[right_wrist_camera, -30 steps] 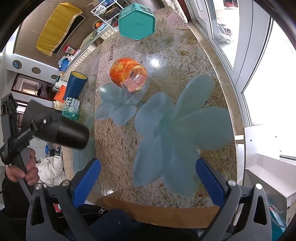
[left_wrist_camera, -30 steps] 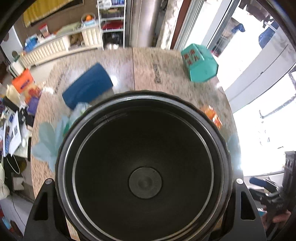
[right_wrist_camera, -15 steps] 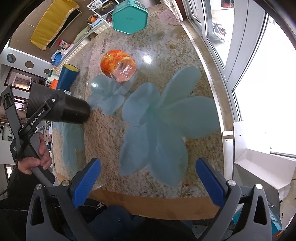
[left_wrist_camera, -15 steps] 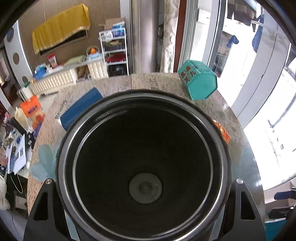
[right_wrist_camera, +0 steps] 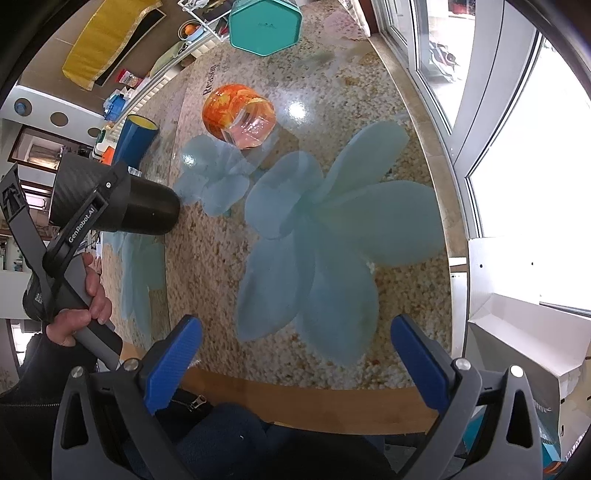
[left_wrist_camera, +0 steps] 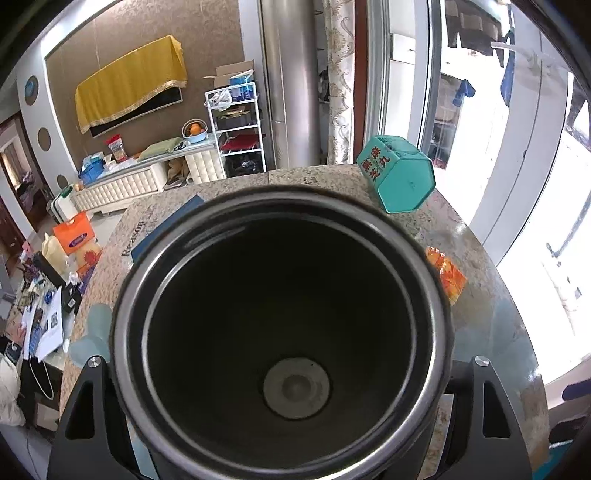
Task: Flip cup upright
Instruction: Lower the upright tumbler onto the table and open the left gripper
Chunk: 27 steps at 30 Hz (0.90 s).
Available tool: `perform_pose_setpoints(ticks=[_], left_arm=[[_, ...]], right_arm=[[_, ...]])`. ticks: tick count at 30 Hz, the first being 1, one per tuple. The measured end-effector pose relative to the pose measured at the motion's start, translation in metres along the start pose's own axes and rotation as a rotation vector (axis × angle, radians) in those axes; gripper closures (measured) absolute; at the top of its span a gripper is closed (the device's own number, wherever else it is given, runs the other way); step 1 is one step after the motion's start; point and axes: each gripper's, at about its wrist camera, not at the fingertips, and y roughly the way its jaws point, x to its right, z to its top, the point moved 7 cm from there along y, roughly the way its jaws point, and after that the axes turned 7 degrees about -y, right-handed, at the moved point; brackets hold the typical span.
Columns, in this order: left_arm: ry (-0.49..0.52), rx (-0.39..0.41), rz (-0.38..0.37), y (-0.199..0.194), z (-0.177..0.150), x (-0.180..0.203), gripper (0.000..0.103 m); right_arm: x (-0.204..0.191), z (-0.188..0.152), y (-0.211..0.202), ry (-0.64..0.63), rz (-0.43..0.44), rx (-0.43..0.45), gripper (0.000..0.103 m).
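Note:
My left gripper [left_wrist_camera: 284, 402] is shut on a black cup [left_wrist_camera: 280, 332], whose open mouth fills the left wrist view. In the right wrist view the same black cup [right_wrist_camera: 147, 212] lies nearly horizontal in the left gripper [right_wrist_camera: 110, 206], held above the table's left part. My right gripper [right_wrist_camera: 295, 365] is open and empty, with blue pads [right_wrist_camera: 173, 365], above the table's near edge. An orange glass cup [right_wrist_camera: 240, 116] lies on its side further back on the table.
The granite table [right_wrist_camera: 406, 147] bears pale blue flower mats [right_wrist_camera: 325, 236]. A teal hexagonal box [right_wrist_camera: 264, 24] stands at the far end. A blue cup [right_wrist_camera: 135, 138] lies at the left. A window runs along the right side.
My left gripper has tilted the black cup upward, so its view rose from the tabletop to the room. The right gripper has shifted slightly and stays open.

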Motion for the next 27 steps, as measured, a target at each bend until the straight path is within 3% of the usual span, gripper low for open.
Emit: perform_pose_setpoints(ticks=[4, 8, 18, 27], left_arm=[[0.001, -0.014, -0.015, -0.001, 0.001, 0.002, 0.001], [0.003, 0.005, -0.034, -0.008, 0.002, 0.005, 0.000], [0.009, -0.072, -0.033, -0.015, -0.016, -0.002, 0.000], [0.008, -0.139, -0.126, -0.036, -0.026, -0.023, 0.000]], right_arm=[[-0.004, 0.003, 0.002, -0.012, 0.007, -0.002, 0.000], [-0.007, 0.006, 0.006, -0.021, 0.016, -0.007, 0.000], [-0.013, 0.010, 0.011, -0.025, 0.038, -0.005, 0.000], [-0.040, 0.013, 0.020, -0.018, 0.054, 0.012, 0.000]])
